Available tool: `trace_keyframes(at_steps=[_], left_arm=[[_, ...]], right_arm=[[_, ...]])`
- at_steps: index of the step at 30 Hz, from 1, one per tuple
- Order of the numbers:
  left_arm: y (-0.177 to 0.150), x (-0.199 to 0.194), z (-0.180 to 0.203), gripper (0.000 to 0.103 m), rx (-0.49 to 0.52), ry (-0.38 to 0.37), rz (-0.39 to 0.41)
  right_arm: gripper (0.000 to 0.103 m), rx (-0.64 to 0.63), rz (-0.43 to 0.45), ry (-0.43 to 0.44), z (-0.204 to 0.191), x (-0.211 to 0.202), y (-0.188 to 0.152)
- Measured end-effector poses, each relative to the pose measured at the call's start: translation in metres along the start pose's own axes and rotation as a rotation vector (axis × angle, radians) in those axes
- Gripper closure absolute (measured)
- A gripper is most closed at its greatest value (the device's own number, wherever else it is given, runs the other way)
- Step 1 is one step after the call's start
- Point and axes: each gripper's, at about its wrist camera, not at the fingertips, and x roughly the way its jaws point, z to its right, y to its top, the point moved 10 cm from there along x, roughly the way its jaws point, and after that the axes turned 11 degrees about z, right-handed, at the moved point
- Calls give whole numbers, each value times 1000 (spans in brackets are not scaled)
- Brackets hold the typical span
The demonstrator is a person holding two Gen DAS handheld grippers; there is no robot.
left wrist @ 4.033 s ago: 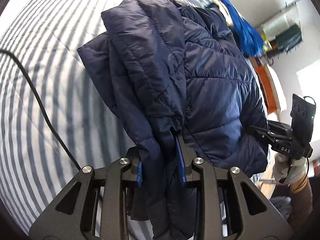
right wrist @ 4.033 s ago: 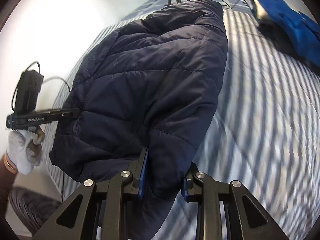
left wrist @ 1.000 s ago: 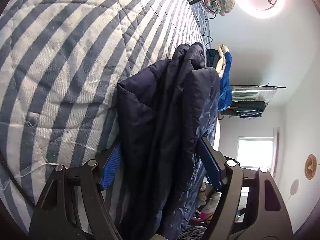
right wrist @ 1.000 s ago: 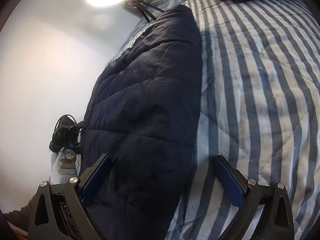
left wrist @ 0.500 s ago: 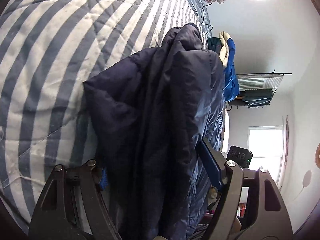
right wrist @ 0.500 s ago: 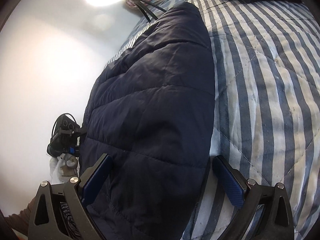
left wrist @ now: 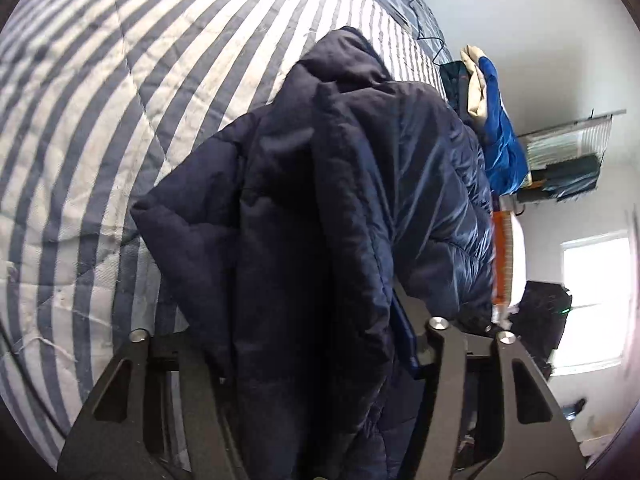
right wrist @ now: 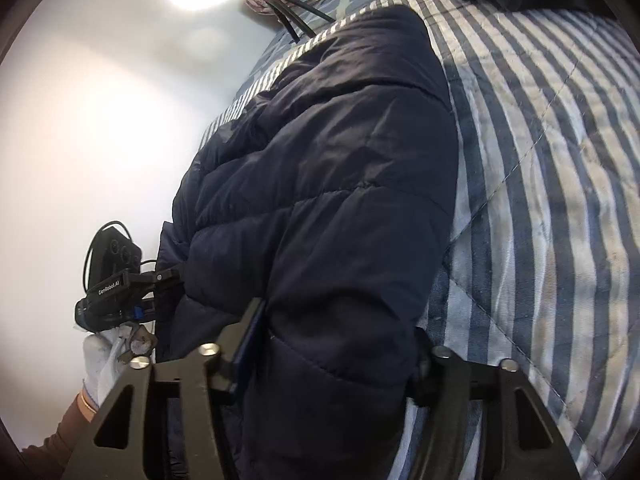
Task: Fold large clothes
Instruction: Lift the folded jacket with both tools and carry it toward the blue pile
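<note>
A navy quilted jacket (left wrist: 320,200) lies folded into a thick bundle on the striped bedspread (left wrist: 120,80). The near end of the bundle fills the gap of my left gripper (left wrist: 308,336), whose jaws are closing; the right blue pad (left wrist: 404,332) presses the fabric and the left pad is hidden under it. In the right wrist view the jacket (right wrist: 328,160) also fills my right gripper (right wrist: 336,336), its jaws closing with both pads against the padding. The left gripper (right wrist: 120,292) shows there at the jacket's left edge, held by a gloved hand (right wrist: 104,356).
The striped bedspread (right wrist: 560,160) stretches to the right of the jacket. Blue and cream clothes (left wrist: 492,132) are piled at the bed's far side, with a wire rack (left wrist: 568,160) and a window (left wrist: 596,300) behind. Cables (right wrist: 296,12) lie at the bed's head.
Both pairs of jaws have narrowed from wide apart onto the jacket's near end. The left view has swung and rolled, bringing the bundle closer and more upright.
</note>
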Motion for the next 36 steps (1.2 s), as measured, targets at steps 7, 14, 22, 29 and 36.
trace_keyframes(at_steps=[7, 14, 22, 29, 36], left_arm=[[-2, -9, 43, 72, 201, 78, 87], [-8, -20, 67, 77, 239, 38, 118], [-16, -30, 103, 79, 314, -14, 145], [-4, -29, 153, 79, 364, -78, 170], [24, -10, 212, 79, 428, -126, 193]], right_arm=[[70, -159, 18, -158, -28, -9, 7], [78, -330, 50, -310, -63, -19, 15], [81, -491, 84, -411, -76, -44, 13], [81, -579, 164, -480, -77, -74, 38], [81, -599, 251, -552, -68, -107, 82]])
